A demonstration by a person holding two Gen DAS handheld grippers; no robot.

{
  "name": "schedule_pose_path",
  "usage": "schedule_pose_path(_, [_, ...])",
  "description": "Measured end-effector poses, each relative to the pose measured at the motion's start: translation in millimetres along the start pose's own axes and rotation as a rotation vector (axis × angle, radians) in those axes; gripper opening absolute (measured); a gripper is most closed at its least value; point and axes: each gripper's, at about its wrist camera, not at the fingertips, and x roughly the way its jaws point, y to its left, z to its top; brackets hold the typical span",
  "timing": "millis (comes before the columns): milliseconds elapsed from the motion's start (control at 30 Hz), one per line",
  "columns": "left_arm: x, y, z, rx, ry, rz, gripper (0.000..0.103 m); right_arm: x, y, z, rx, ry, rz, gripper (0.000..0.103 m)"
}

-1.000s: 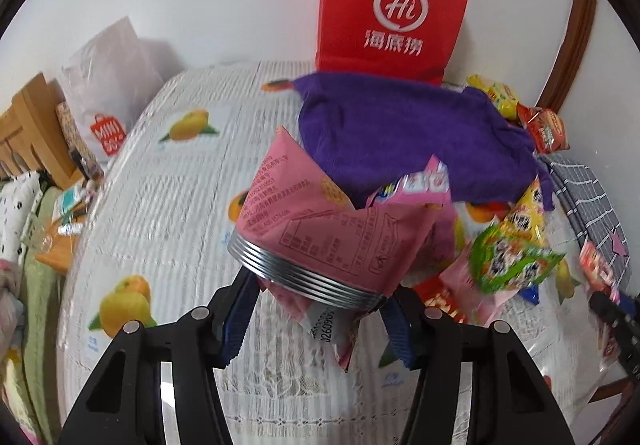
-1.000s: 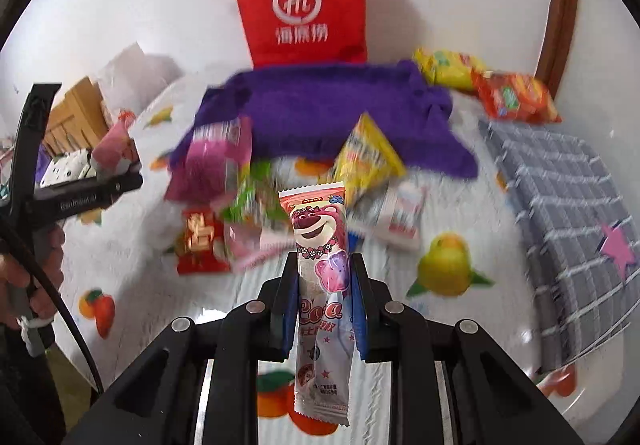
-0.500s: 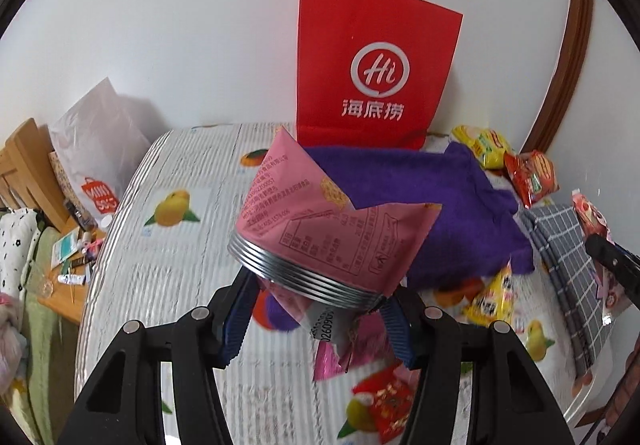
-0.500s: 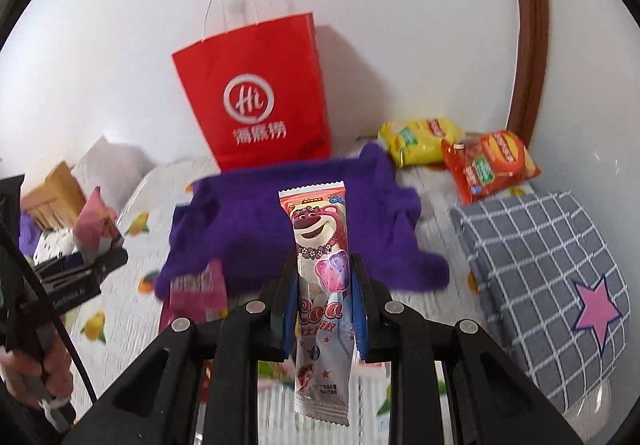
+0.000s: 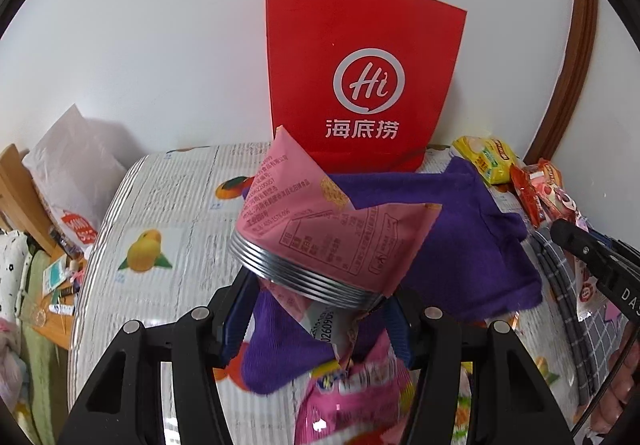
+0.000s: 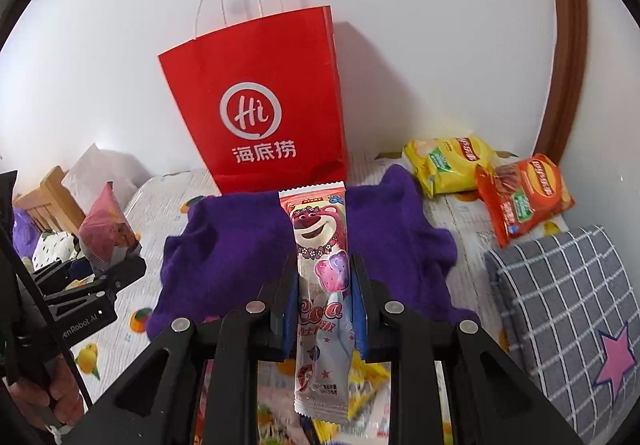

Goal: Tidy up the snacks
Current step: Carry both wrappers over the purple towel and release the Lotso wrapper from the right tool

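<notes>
My left gripper [image 5: 316, 297] is shut on a pink triangular snack packet [image 5: 332, 225] with a ribbed silver seal, held above the purple cloth [image 5: 460, 237]. My right gripper [image 6: 324, 285] is shut on a long pink bear lollipop packet [image 6: 320, 269], standing upright between its pads. A red paper bag [image 6: 264, 121] with white handles stands against the wall beyond the cloth [image 6: 240, 245]; the same red bag [image 5: 364, 85] fills the top of the left wrist view. The left gripper with its pink packet [image 6: 106, 233] shows at the left of the right wrist view. Loose snacks [image 5: 352, 397] lie below both grippers.
A yellow chip bag [image 6: 448, 165] and an orange chip bag [image 6: 524, 197] lie at the back right by the wall. A grey checked cushion [image 6: 568, 309] with a pink star sits at the right. A white plastic bag [image 5: 72, 173] and wooden furniture [image 5: 16, 189] stand left of the fruit-print tablecloth [image 5: 160, 229].
Both grippers have risen and moved toward the red bag with their packets still held. The bag now looks bigger and nearer, and the loose snack pile has slid to the bottom of both views.
</notes>
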Motion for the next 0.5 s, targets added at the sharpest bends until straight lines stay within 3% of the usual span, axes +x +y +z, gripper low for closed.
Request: schedule_pose_path(500, [67.9, -9.0, 51.3, -0.012, 0.016, 0.005, 0.056, 61.4, -15.6, 60.3, 0.027, -0.011, -0.004, 0.023])
